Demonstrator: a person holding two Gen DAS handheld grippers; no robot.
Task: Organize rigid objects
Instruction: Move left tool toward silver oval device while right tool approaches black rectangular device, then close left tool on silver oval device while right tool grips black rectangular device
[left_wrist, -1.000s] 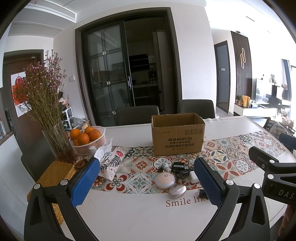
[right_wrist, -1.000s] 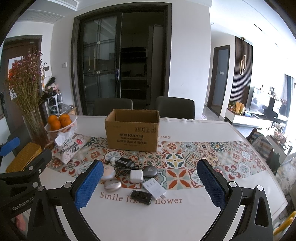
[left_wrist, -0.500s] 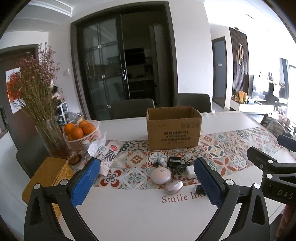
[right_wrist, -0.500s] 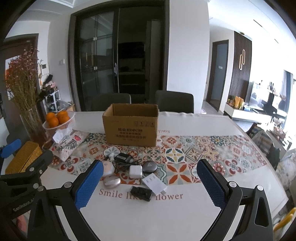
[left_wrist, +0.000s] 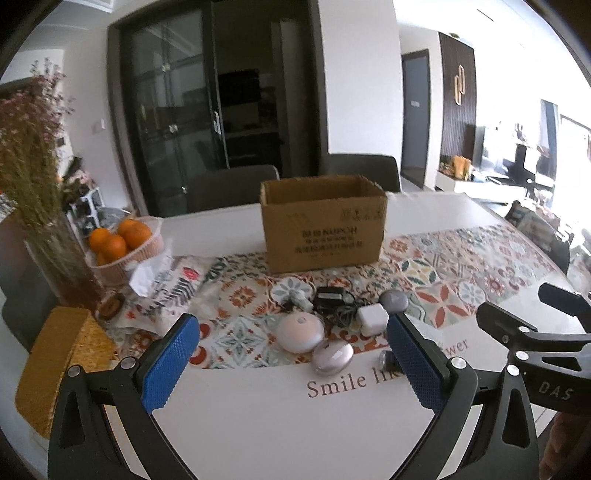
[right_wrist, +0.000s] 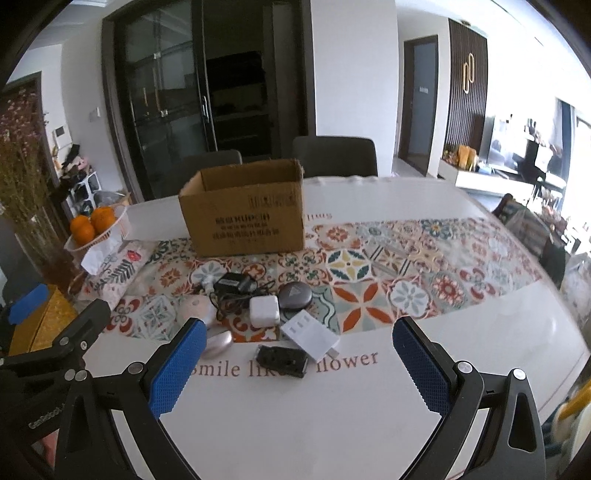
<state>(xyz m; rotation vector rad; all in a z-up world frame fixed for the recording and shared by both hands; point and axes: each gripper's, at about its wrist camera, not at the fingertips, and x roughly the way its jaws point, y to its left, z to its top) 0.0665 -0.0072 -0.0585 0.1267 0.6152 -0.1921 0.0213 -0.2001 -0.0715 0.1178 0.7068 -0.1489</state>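
Ahead, left wrist view: left gripper (left_wrist: 291, 369) spread wide, empty; open brown cardboard box (left_wrist: 322, 223) on patterned runner, contents hidden; white basket (left_wrist: 127, 254) holds oranges (left_wrist: 114, 236). Right wrist view: right gripper (right_wrist: 299, 369) wide apart, empty, over small devices clustered before the box, white square charger (right_wrist: 263, 311) among them.

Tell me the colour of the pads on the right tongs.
Blue, with a fine knurled texture; the pads of the right tongs show best in the right wrist view.
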